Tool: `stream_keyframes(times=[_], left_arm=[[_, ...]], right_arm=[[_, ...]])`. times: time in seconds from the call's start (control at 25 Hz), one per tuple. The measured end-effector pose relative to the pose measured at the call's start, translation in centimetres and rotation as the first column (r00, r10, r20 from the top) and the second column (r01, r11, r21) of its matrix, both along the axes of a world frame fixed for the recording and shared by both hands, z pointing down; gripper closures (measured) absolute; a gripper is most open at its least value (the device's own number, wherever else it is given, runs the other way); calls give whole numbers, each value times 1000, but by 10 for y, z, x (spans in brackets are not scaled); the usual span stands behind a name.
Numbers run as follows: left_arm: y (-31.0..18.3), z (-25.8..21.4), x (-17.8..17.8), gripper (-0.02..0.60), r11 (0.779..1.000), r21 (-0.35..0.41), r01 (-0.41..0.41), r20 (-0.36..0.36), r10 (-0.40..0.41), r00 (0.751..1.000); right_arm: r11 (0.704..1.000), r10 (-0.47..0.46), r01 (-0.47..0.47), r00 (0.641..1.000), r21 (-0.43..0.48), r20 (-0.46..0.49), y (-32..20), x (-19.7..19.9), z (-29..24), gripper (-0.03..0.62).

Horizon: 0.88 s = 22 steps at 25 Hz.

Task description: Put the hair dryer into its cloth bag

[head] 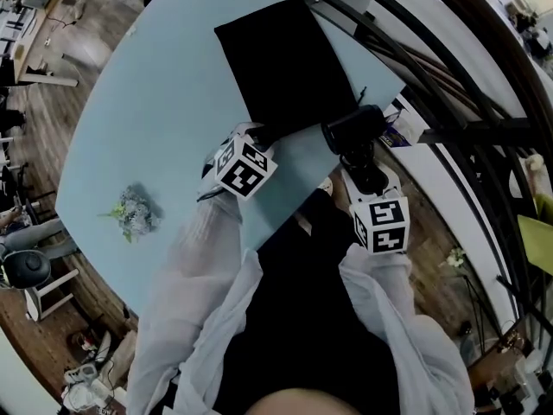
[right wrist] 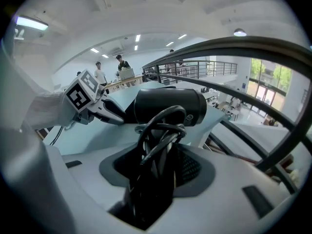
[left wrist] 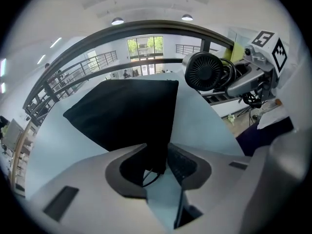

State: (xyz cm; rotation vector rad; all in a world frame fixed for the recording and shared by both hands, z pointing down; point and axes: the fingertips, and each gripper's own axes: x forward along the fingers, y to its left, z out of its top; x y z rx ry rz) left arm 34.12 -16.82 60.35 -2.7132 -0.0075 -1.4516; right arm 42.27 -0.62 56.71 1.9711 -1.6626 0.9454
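The black cloth bag (head: 285,67) lies flat on the light blue table (head: 155,102). My left gripper (head: 259,137) reaches down over the bag's near corner. In the left gripper view that corner (left wrist: 156,150), with a thin drawstring loop, sits between the jaws of the left gripper (left wrist: 158,162). The jaws are open, and bare table shows in the gap below the corner. My right gripper (head: 363,167) is shut on the handle of the black hair dryer (head: 354,128), which has its cord (right wrist: 158,130) coiled around it. It holds the dryer (right wrist: 168,106) above the table's near right edge, next to the bag.
A small bunch of pale flowers (head: 134,212) lies on the table's left part. A dark curved railing (head: 449,85) runs just past the table's right edge. A chair (head: 26,271) stands on the wooden floor at the left. Distant people (right wrist: 109,69) stand at a far desk.
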Motion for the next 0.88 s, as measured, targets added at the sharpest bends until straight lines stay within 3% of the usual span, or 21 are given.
stream_keyframes(times=[0.24,0.52,0.76,0.88], left_arm=[[1,-4,0,490,999,-43,13,-24,-14,1000],[-1,-28,3,509,984,-169,55,-91,-71,993],[5,-18,-1,505,985,-171,20,-55,-30,998],[12,-15,-1,463,981,-195,5,-39,-13,999]], right_arm=[[1000,-6,6,1000,-9,3,0,2,5,391],[999,-30,30,999,-22,10,-2,-1,9,391],[999,-43,43,999,-29,19,-2,-8,11,391],[999,-43,44,999,-32,20,-1,-9,12,391]])
